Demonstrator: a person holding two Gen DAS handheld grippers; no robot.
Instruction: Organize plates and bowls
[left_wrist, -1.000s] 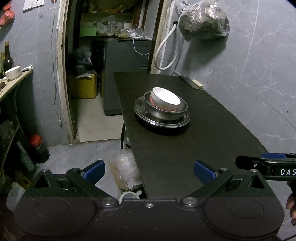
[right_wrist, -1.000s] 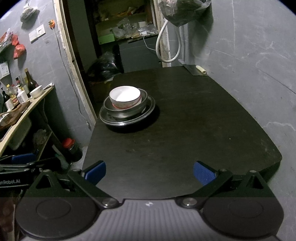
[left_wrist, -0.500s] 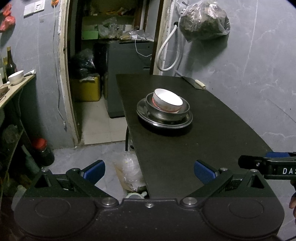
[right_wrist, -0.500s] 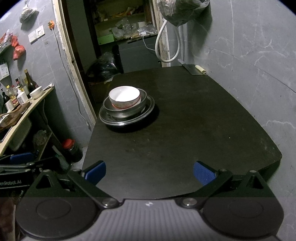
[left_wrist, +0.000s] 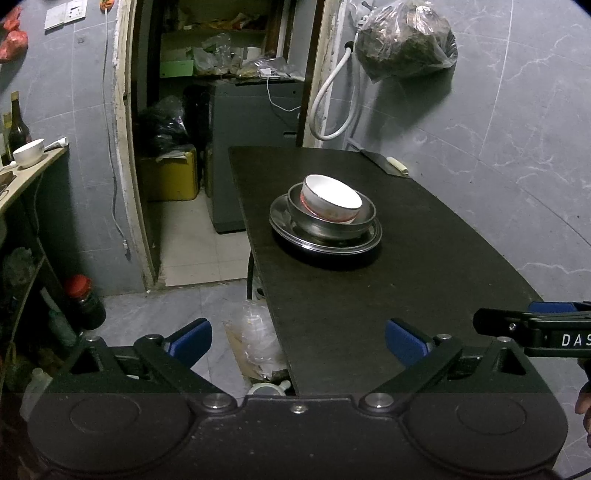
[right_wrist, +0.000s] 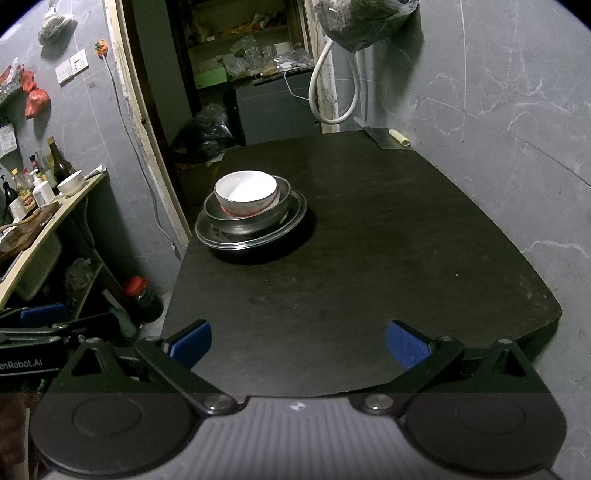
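Note:
A white bowl (left_wrist: 332, 199) with a red band sits tilted inside a steel bowl (left_wrist: 328, 223), which rests on a steel plate (left_wrist: 286, 225) on the black table (left_wrist: 369, 302). The same stack shows in the right wrist view: white bowl (right_wrist: 245, 192), steel bowl (right_wrist: 255, 219), plate (right_wrist: 295, 218). My left gripper (left_wrist: 298, 341) is open and empty at the table's near left edge, well short of the stack. My right gripper (right_wrist: 298, 341) is open and empty over the table's near edge. Each gripper shows at the other view's side.
A cleaver (right_wrist: 384, 137) lies at the table's far right corner. A doorway (left_wrist: 221, 110) with clutter opens at the back left. A shelf (right_wrist: 44, 221) with bottles and a small bowl stands at the left. Grey wall (left_wrist: 498, 147) bounds the right.
The left gripper view has shifted slightly left to right, so the stack sits a little further right in frame. The right gripper has barely moved. Both stay open.

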